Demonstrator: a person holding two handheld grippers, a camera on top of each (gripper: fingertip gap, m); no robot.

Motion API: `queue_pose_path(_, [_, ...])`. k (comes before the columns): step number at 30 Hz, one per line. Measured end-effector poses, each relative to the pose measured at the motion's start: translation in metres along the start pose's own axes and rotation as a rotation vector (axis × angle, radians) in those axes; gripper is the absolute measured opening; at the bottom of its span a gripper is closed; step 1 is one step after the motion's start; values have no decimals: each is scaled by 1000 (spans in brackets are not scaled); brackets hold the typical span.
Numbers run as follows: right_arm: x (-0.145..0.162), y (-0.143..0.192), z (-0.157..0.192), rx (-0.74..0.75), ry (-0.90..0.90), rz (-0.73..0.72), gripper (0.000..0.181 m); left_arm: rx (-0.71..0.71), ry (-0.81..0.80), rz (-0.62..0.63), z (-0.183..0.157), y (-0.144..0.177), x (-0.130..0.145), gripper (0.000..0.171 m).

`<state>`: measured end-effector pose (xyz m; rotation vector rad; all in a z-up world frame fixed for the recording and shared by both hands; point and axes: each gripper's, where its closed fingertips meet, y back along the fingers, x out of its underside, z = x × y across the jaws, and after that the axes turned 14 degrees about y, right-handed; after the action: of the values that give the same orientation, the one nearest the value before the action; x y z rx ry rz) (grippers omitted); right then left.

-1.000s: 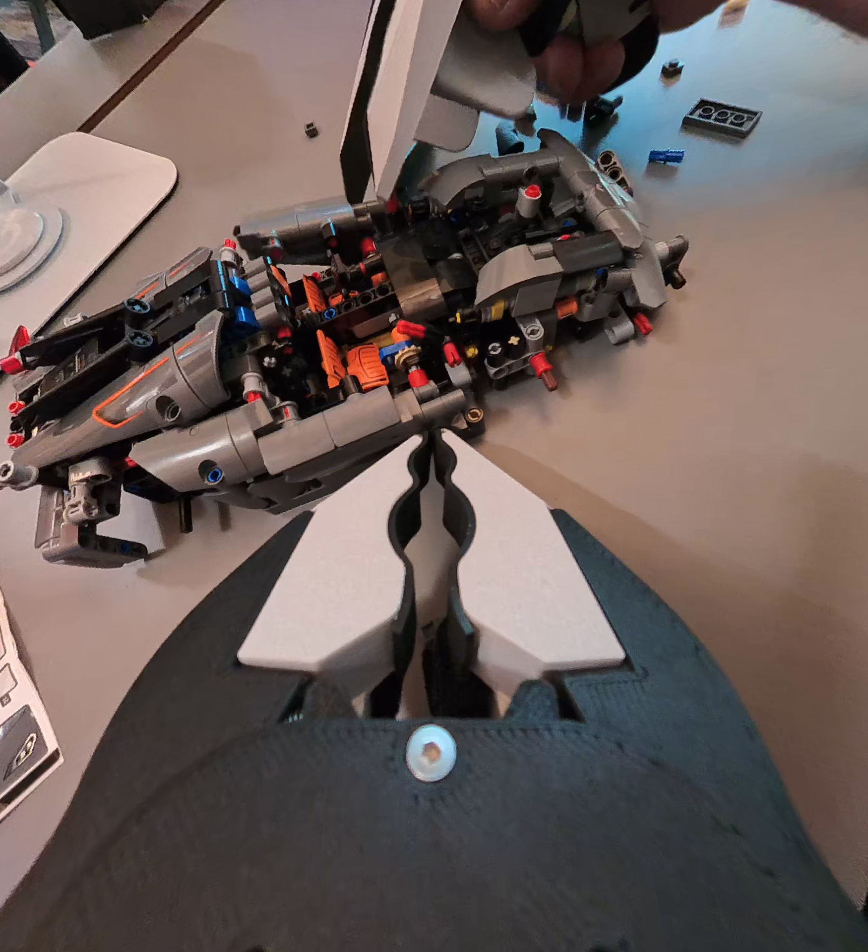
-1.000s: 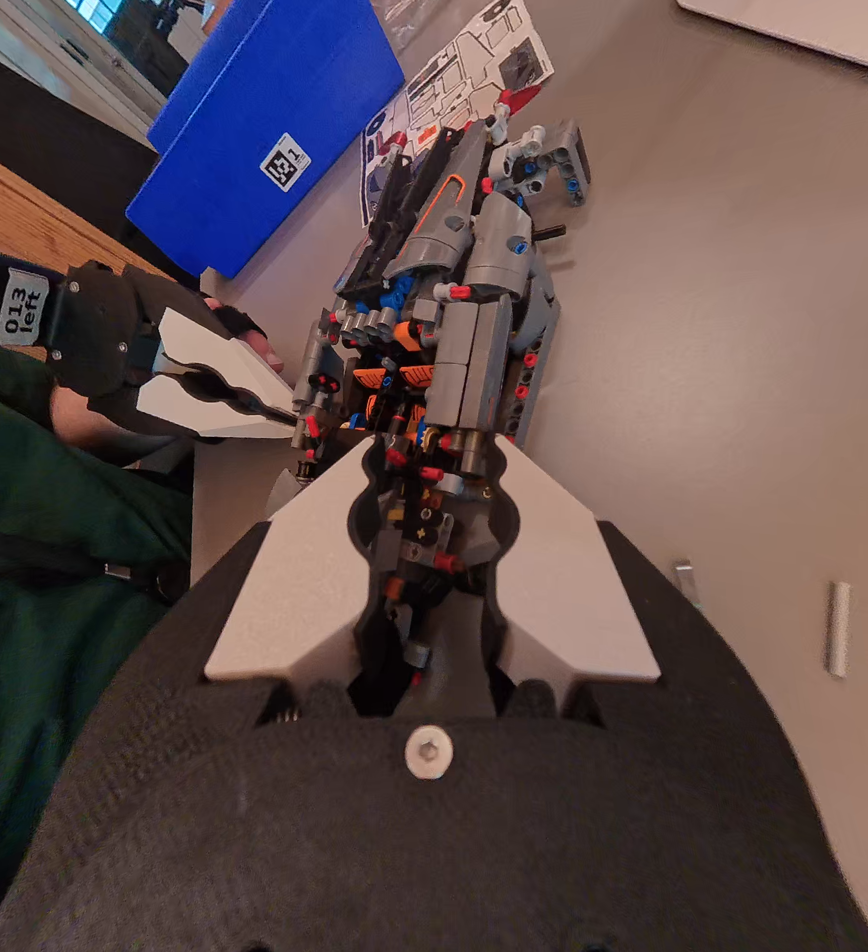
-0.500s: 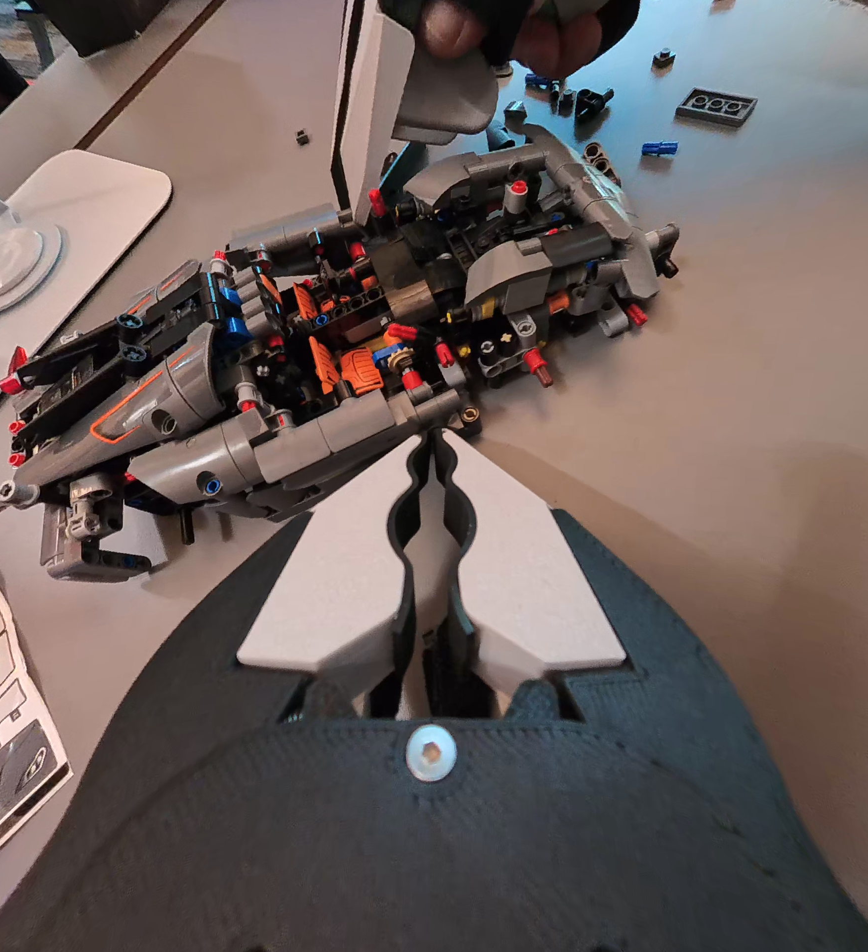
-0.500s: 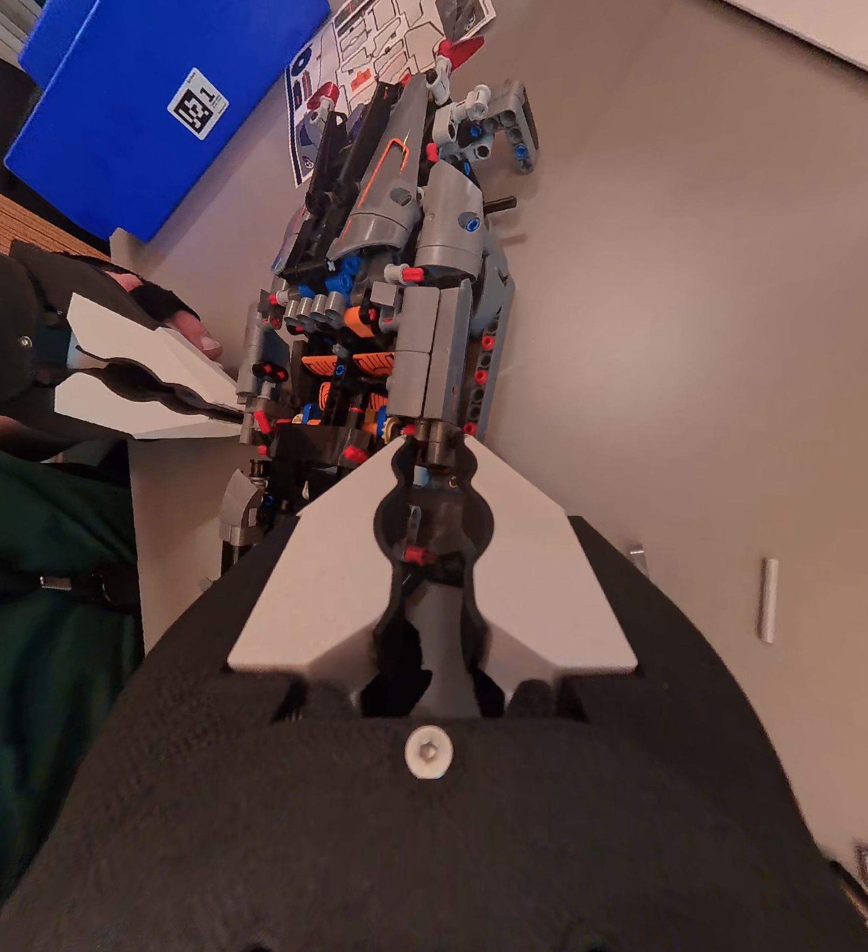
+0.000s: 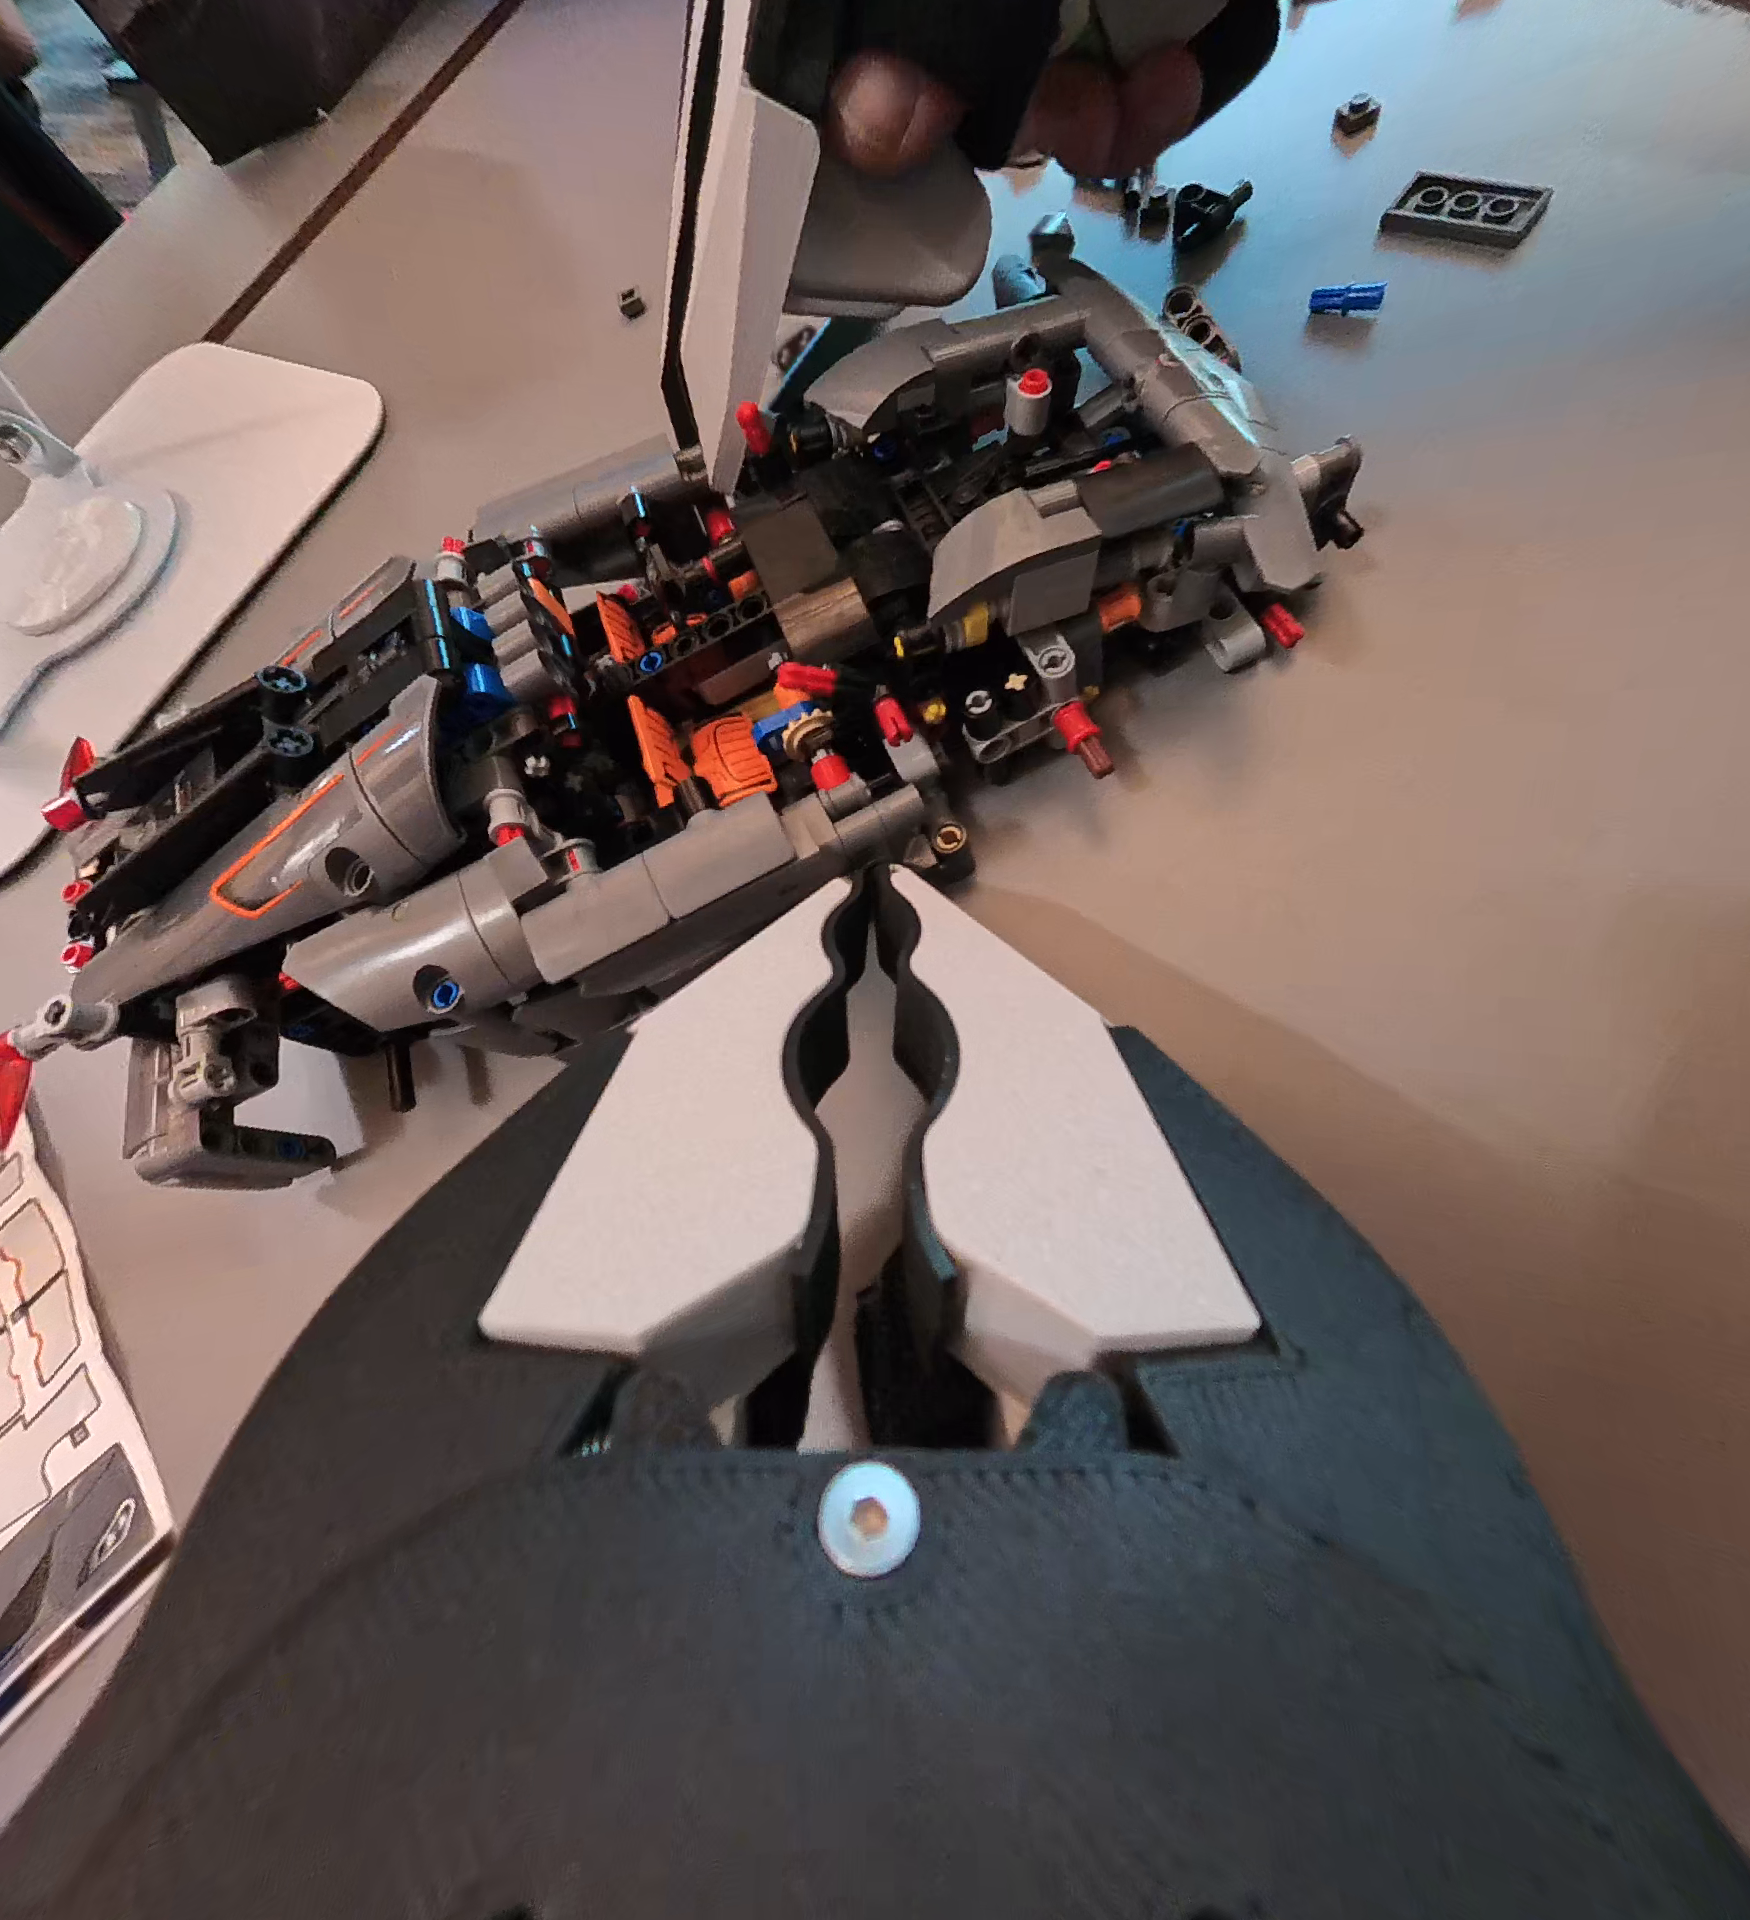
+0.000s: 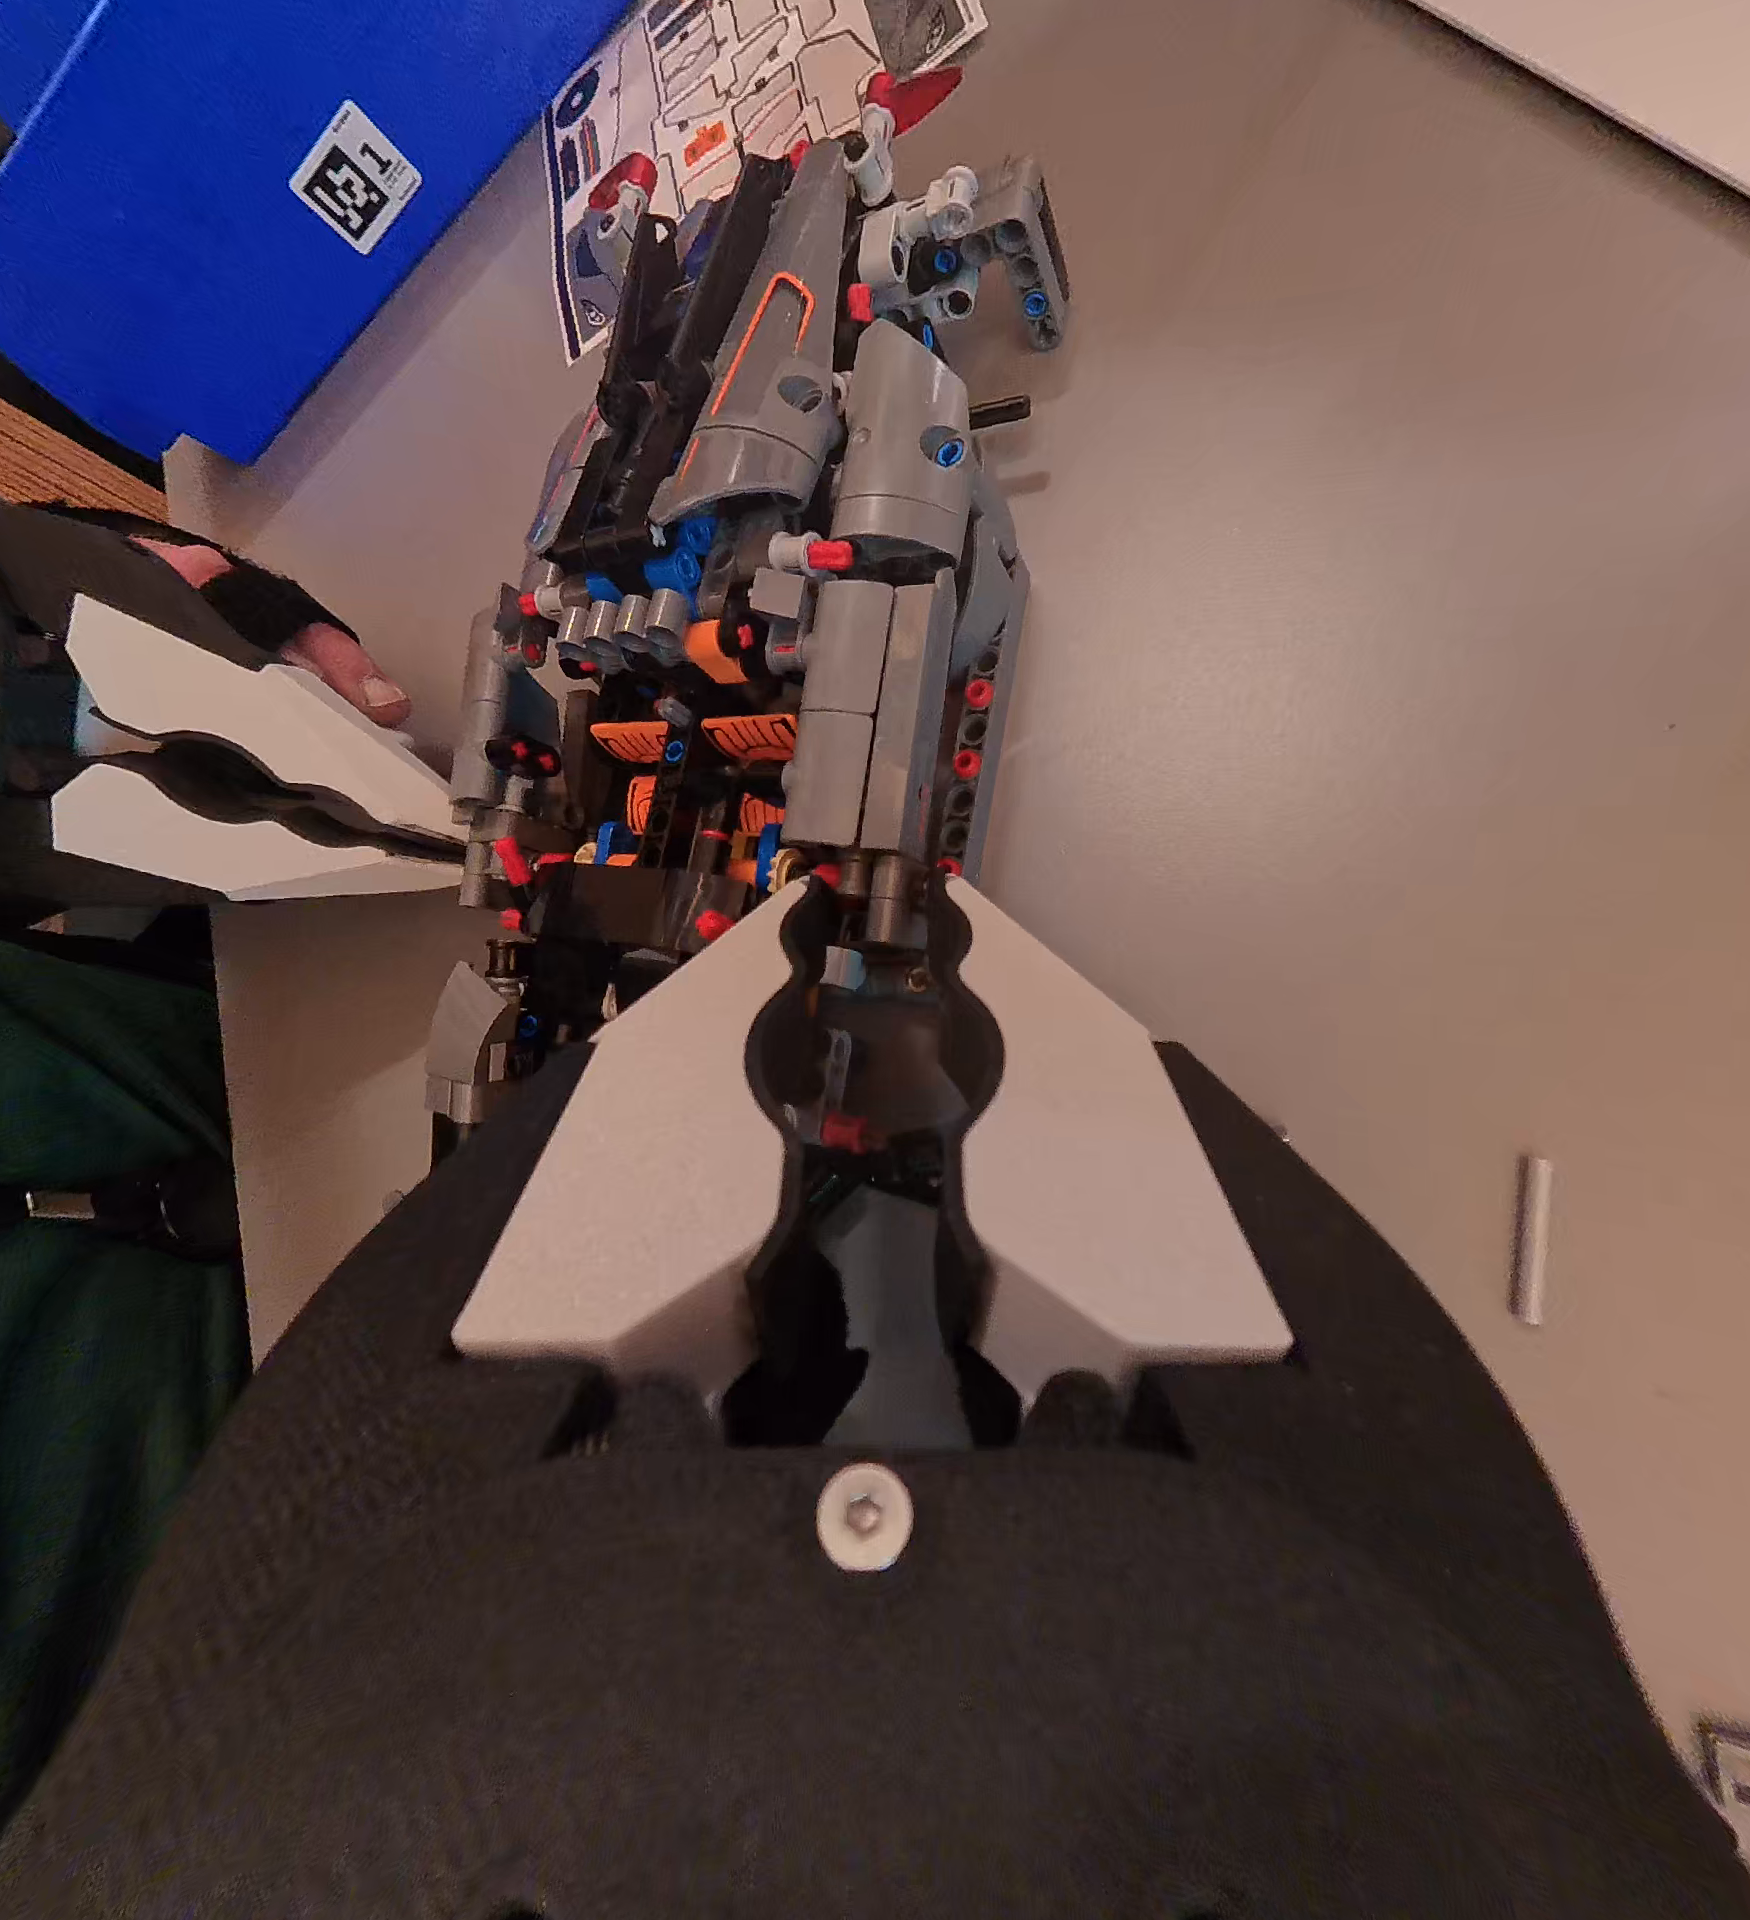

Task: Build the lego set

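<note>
Presently, item one: worktop (image 5: 1473,1039), plain grey, carrying everything listed below.

Item two: blue bin (image 6: 227,208), at the worktop's edge beyond the model's tail, with a square marker label on the face turned to the camera. Its inside is not visible, so contents cannot be stated.

Item three: lego model (image 5: 642,727), a long, part-built vehicle in grey, black and orange, lying flat on the worktop between the two grippers. Judged light for its size but fragile: open framework, many red and blue pins standing proud, thin fins at the tail. Rigid along the grey side beams, weak at the clipped-on panels. Best held across the solid grey side panels or the beam frame beneath, not by fins or pin ends.

Item four: left gripper (image 5: 876,888), jaws nearly together with only a thin slit between them, holding nothing; tips rest just beside the model's near grey side panel.

Item five: right gripper (image 6: 876,904), jaws set partly apart and straddling the model's front end; whether they actually pinch it cannot be told.

Item six: sticker sheet (image 5: 9,1403), flat by the model's tail.

Item seven: loose parts, well apart from the model: dark grey plate (image 5: 1465,208), blue pin (image 5: 1347,299), grey rod (image 6: 1529,1236).
</note>
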<state>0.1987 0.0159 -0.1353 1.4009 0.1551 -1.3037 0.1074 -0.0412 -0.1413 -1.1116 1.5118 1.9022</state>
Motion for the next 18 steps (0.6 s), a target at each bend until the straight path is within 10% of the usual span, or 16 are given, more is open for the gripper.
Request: queue_pose_path(18, [4,-2,-2,44,69,22,8,-18,33,17,0,0,2,0])
